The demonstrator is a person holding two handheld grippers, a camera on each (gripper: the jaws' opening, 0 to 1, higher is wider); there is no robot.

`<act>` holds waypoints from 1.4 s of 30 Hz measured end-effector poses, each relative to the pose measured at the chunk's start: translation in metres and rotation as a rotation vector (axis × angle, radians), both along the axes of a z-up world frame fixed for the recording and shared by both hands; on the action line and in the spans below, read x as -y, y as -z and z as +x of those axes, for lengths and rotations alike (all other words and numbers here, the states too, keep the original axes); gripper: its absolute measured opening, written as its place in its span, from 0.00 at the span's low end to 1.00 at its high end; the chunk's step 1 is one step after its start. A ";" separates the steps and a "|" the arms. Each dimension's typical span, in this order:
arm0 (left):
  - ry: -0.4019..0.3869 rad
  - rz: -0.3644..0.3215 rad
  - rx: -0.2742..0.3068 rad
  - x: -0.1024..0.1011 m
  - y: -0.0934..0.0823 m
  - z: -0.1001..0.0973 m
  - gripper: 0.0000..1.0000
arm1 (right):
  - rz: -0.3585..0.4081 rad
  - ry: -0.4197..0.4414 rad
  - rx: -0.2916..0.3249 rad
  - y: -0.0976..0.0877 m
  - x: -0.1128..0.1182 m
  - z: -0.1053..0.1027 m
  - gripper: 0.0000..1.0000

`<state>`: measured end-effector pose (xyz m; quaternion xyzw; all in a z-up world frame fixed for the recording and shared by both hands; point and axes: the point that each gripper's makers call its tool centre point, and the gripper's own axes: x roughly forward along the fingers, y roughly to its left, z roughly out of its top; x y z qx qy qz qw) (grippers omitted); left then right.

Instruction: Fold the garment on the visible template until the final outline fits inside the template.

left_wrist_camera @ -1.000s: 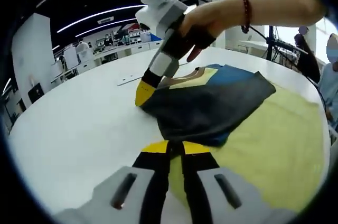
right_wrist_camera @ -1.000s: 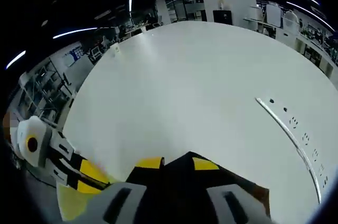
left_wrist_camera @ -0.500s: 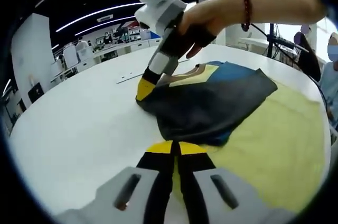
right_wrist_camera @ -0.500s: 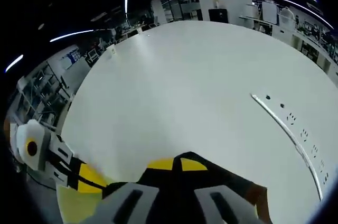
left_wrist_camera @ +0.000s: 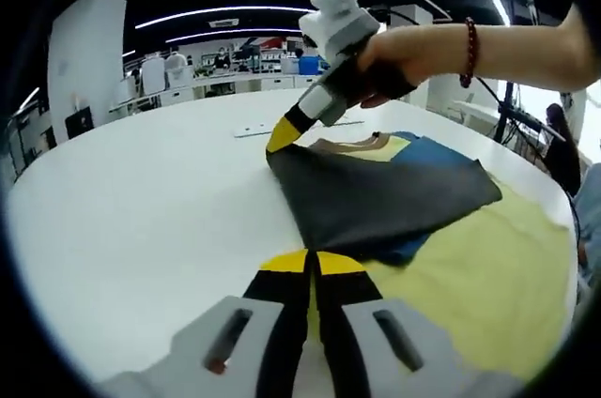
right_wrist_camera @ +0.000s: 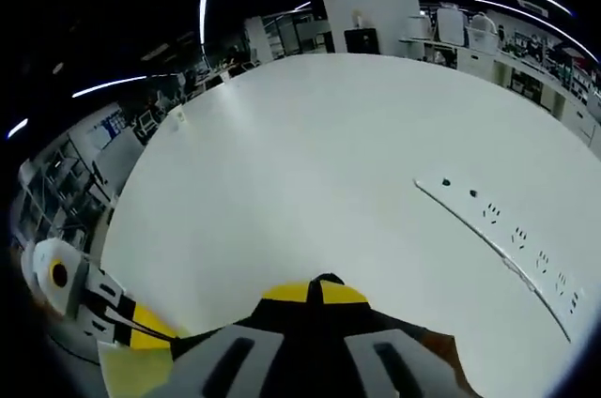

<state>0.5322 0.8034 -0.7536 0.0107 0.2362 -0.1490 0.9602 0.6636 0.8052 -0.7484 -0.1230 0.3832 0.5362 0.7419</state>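
Left gripper view: we sit low at the near table (left_wrist_camera: 141, 229) edge, facing across the garment (left_wrist_camera: 376, 201) and yellow template (left_wrist_camera: 488, 276), with the right gripper (left_wrist_camera: 282, 135) mid-distance ahead. Right gripper view: we're pressed close over the garment's (right_wrist_camera: 441, 351) corner, facing out across bare table (right_wrist_camera: 329, 154) to a far power strip (right_wrist_camera: 498, 238). Shared between both views: the garment, the tabletop, the template (right_wrist_camera: 127, 370) and the left gripper (right_wrist_camera: 103, 313), low left here.

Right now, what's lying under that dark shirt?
Under the dark shirt lies a pale yellow sheet, spread on the white table. How far the sheet reaches beneath the shirt is covered.
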 end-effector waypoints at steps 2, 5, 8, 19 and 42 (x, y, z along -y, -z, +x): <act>0.006 0.019 0.004 0.000 -0.001 0.001 0.00 | 0.000 0.005 -0.001 0.002 0.001 0.000 0.00; 0.011 0.035 0.000 0.001 0.000 0.002 0.00 | 0.012 0.023 -0.013 0.003 0.001 0.001 0.00; 0.004 0.039 -0.010 0.000 0.001 0.001 0.00 | 0.028 0.051 -0.017 0.002 0.000 0.003 0.00; -0.024 0.077 -0.012 -0.009 -0.005 -0.004 0.40 | 0.053 0.065 0.028 -0.017 0.019 -0.002 0.49; 0.094 0.064 0.066 0.014 -0.050 -0.029 0.92 | 0.115 0.074 0.103 -0.073 0.137 -0.084 0.99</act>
